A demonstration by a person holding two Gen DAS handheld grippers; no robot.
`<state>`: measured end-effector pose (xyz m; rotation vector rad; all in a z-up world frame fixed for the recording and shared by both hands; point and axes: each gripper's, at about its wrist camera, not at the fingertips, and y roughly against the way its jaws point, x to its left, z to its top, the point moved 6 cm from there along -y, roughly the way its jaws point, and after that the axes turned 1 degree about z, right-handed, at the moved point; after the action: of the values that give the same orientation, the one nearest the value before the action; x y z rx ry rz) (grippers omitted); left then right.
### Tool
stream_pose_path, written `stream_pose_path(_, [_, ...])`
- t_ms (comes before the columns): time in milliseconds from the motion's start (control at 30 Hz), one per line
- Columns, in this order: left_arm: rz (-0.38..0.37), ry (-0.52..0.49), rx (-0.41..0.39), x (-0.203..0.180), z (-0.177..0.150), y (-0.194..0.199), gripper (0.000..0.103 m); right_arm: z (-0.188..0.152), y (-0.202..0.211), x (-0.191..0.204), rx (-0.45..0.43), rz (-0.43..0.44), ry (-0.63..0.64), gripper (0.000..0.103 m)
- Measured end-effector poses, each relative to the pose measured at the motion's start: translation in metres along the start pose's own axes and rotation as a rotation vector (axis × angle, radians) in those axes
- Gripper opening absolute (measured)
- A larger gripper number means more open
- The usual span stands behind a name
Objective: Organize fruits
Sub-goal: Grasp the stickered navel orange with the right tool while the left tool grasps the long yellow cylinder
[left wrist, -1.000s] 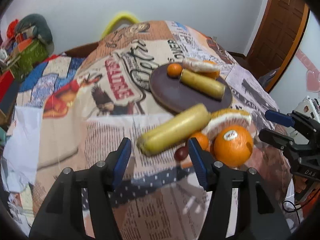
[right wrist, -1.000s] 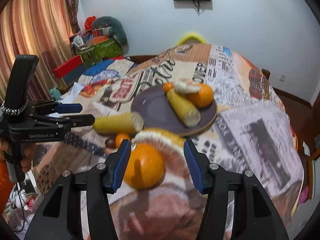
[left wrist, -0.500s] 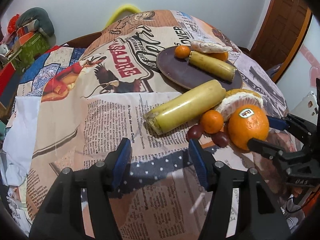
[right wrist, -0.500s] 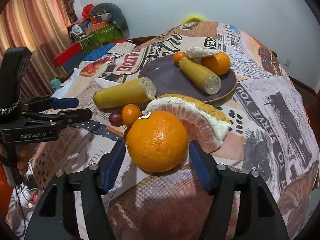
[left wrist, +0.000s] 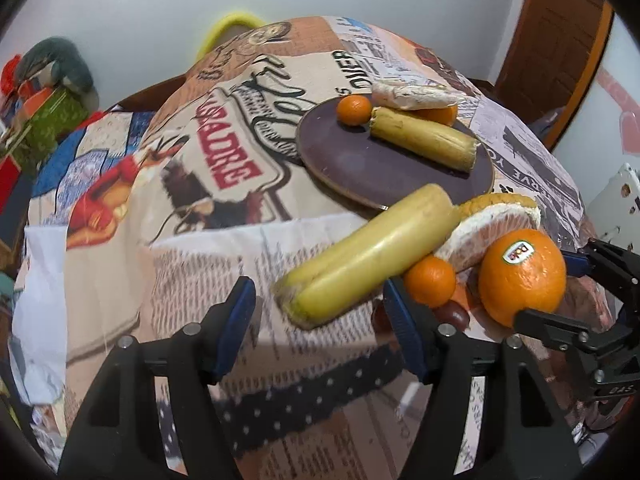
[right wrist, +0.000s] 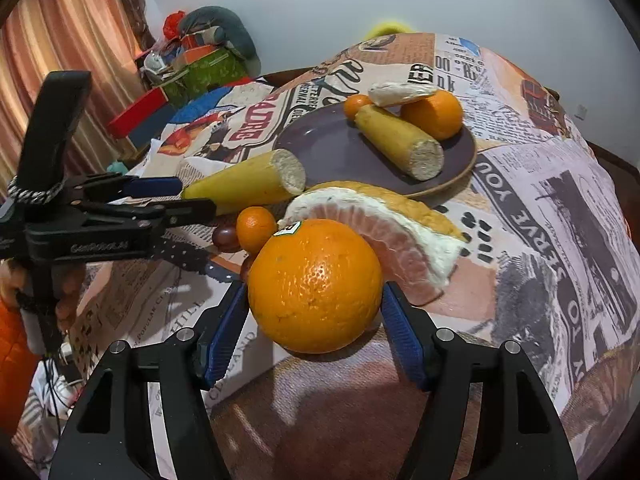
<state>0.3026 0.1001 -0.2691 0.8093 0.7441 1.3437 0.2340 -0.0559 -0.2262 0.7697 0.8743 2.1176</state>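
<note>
My right gripper [right wrist: 314, 320] straddles the large stickered orange [right wrist: 314, 286] on the tablecloth [right wrist: 560, 240]; blue pads at its sides, contact seemingly made, though I cannot confirm a firm grip. My left gripper [left wrist: 318, 312] is spread open, the near end of the loose banana piece [left wrist: 368, 256] between its fingers, untouched. Pomelo wedge [right wrist: 384, 236] lies just behind the orange; purple plate [right wrist: 332, 152] beyond.
</note>
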Motion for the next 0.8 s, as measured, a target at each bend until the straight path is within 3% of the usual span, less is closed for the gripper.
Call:
stream_pose_path(167, [-0.034,-0.051,0.009,-0.012,0.01,-0.008,0.073,-0.003,0.011,-0.011,-0.017,-0.002,-0.027,0.064])
stream_pose_path(300, [-0.008,-0.089,-0.016,-0.015,0.017,-0.012,0.074,-0.007,0.022,-0.022,-0.03,-0.025,-0.037,0.064])
stream_pose_path(567, [0.008,-0.074,-0.028,-0.007,0.025,-0.026,0.071,-0.011,0.04,-0.052,-0.056,-0.075,-0.092,0.064])
stream_pose_path(667, [0.041,-0.08,-0.039,-0.005,0.024,-0.027,0.062,-0.012,0.043,-0.062,-0.062,-0.086,-0.116,0.064])
stream_pose_path(800, [0.03,-0.052,-0.038,0.0,0.019,-0.022,0.047,-0.013,0.048,-0.067,-0.07,-0.094,-0.128,0.064])
